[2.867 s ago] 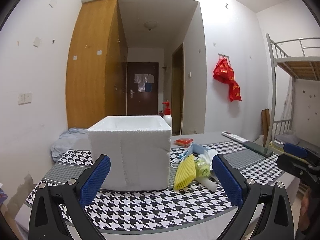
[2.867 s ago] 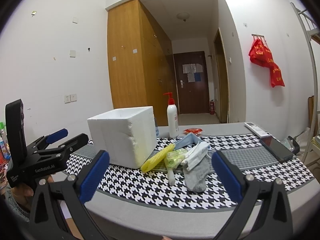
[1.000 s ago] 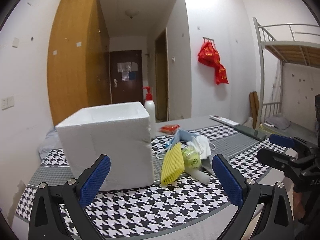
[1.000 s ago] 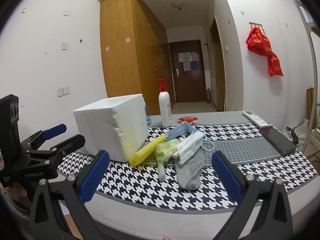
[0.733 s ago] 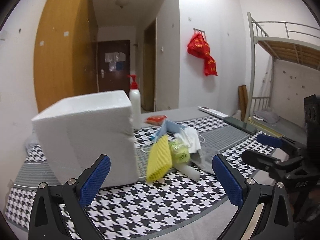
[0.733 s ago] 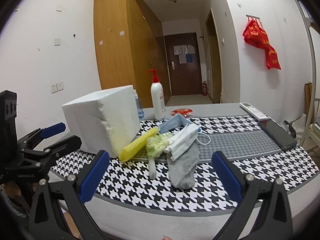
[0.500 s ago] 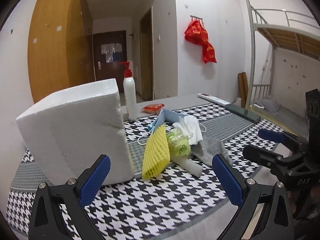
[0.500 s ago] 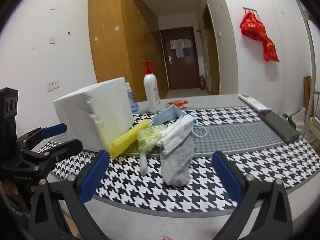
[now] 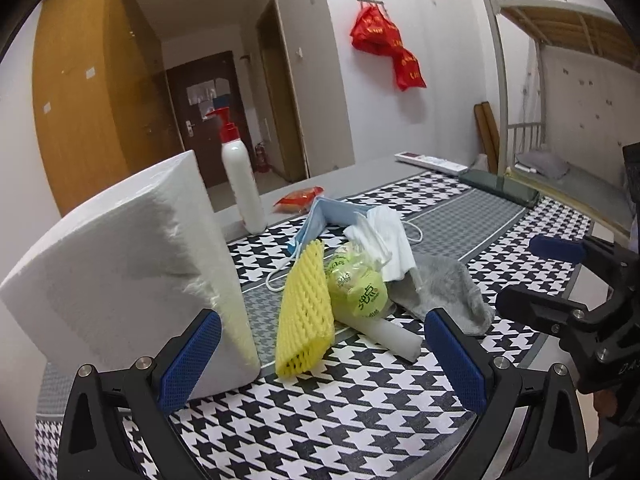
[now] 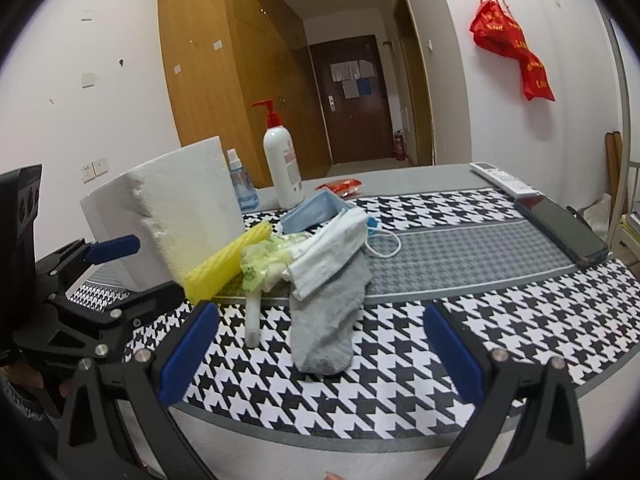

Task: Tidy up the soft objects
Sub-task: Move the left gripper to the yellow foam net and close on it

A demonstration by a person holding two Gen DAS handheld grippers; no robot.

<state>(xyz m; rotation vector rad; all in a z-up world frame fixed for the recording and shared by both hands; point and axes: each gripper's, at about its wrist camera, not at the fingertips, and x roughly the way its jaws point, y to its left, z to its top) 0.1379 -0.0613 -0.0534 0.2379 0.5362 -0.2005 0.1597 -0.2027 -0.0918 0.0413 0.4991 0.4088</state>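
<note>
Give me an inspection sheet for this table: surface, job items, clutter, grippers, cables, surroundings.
Surface: houndstooth tablecloth, flat.
Job's things: grey sock, white cloth, blue face mask, yellow foam net and bagged tennis balls piled beside the white foam box.
Clutter: pump bottle, spray bottle, red packet, remote, phone.
Grippers: left gripper and right gripper open, both hold nothing.
Cables: nothing seen, only the mask's ear loop.
Surroundings: wooden wardrobe, red bag on wall, bunk bed.
</note>
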